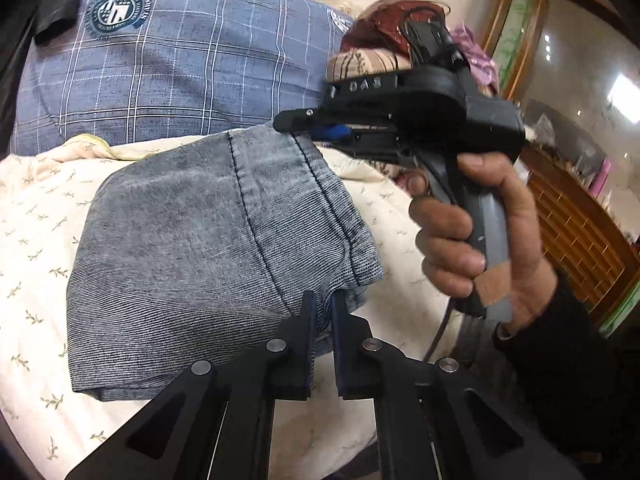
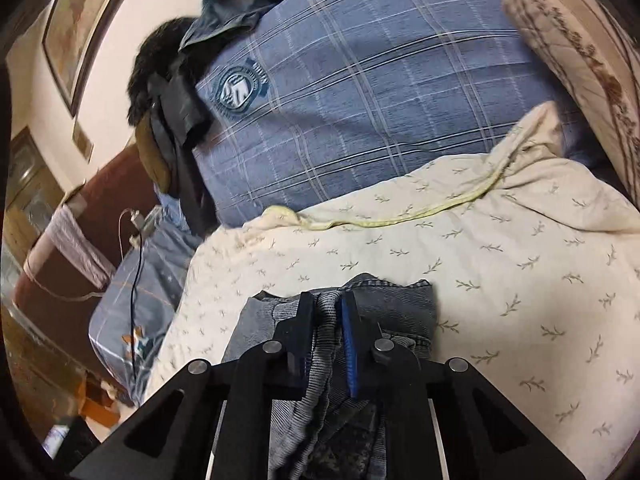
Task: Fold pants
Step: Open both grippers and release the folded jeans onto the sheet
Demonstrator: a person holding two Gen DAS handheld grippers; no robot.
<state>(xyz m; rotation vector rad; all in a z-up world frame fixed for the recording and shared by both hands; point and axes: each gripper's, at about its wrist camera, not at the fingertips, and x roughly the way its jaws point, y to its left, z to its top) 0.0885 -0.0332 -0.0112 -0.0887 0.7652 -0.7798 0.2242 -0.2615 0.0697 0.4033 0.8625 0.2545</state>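
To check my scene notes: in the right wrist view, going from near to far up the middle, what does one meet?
right hand-held gripper shut on the jeans → cream leaf-print quilt → blue plaid pillow → dark clothing at the top.

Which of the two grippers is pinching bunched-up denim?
The right gripper: bunched folds of the pants sit squeezed between its jaws. The left gripper grips only a flat edge.

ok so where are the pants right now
The pants lie folded on the cream leaf-print quilt below the blue plaid pillow, pinched by the left gripper and right gripper.
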